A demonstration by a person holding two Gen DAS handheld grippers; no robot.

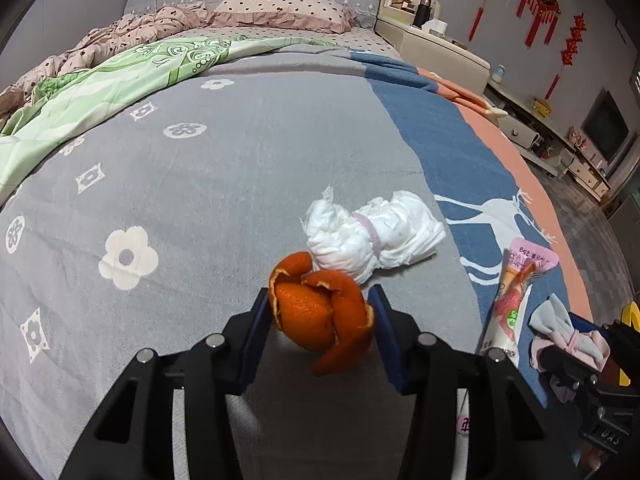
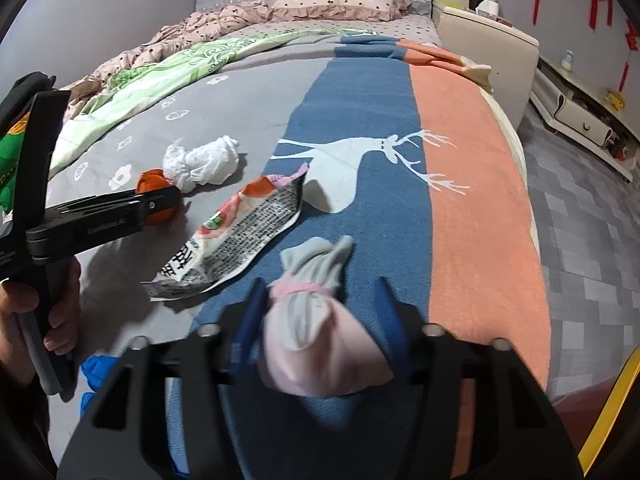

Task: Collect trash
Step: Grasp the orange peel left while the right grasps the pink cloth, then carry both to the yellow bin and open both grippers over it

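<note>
An orange peel (image 1: 320, 312) sits between the fingers of my left gripper (image 1: 318, 320), which touch both its sides just above the grey blanket; it also shows in the right wrist view (image 2: 154, 196). A crumpled white tissue wad (image 1: 372, 234) lies just beyond it. A snack wrapper (image 2: 240, 232) lies flat between the grippers. My right gripper (image 2: 320, 316) stands open around a grey-pink rolled sock bundle (image 2: 316, 328); a gap shows on its right side. The left gripper (image 2: 120, 210) also shows in the right wrist view.
The bed's blanket (image 1: 240, 160) has grey, blue and orange stripes with a white deer (image 2: 344, 160). A green quilt (image 1: 100, 80) and pillow (image 1: 280, 4) lie at the far end. A nightstand (image 2: 484, 36) and low cabinet (image 2: 580, 116) stand right of the bed.
</note>
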